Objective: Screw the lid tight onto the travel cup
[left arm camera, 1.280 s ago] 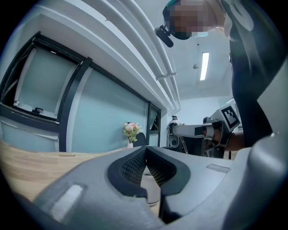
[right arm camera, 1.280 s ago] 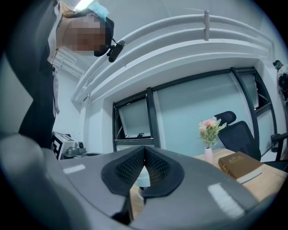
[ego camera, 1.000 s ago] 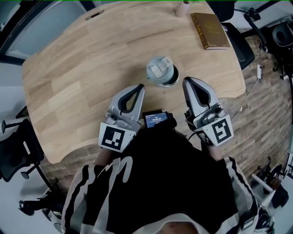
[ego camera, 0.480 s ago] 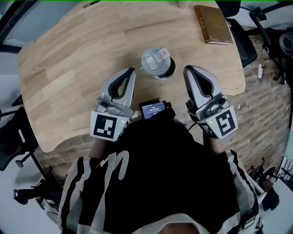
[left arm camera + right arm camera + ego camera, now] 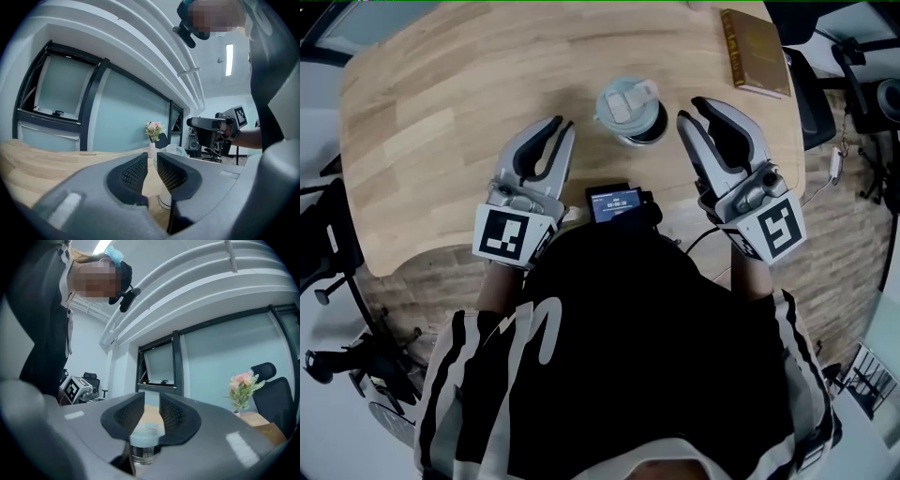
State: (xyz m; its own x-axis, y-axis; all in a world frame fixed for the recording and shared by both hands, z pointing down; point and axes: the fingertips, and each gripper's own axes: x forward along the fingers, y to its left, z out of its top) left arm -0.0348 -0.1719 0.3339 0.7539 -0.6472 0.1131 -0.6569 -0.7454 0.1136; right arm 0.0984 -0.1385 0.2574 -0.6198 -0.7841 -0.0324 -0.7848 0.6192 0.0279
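Note:
The travel cup [image 5: 629, 111], pale blue-grey with its flip lid on top, stands upright on the wooden table [image 5: 431, 112]. My left gripper [image 5: 560, 123] lies to its left and my right gripper [image 5: 692, 110] to its right, both a little apart from it and pointing across the table. Both pairs of jaws have just been opening to a narrow gap, with nothing between them. The left gripper view shows my left gripper [image 5: 152, 157] with the cup [image 5: 165, 198] partly hidden behind the right jaw. The right gripper view shows my right gripper [image 5: 151, 399] with the cup [image 5: 144, 442] just beyond.
A brown book [image 5: 755, 52] lies at the table's far right corner. A small device with a lit screen [image 5: 616, 202] sits at the near edge between the grippers. A vase of flowers [image 5: 153, 138] stands far back. Office chairs [image 5: 328, 253] flank the table.
Both grippers' jaws have parted slightly. The head view has shifted, so the cup and table sit a little differently in frame. The cup itself has not moved on the table.

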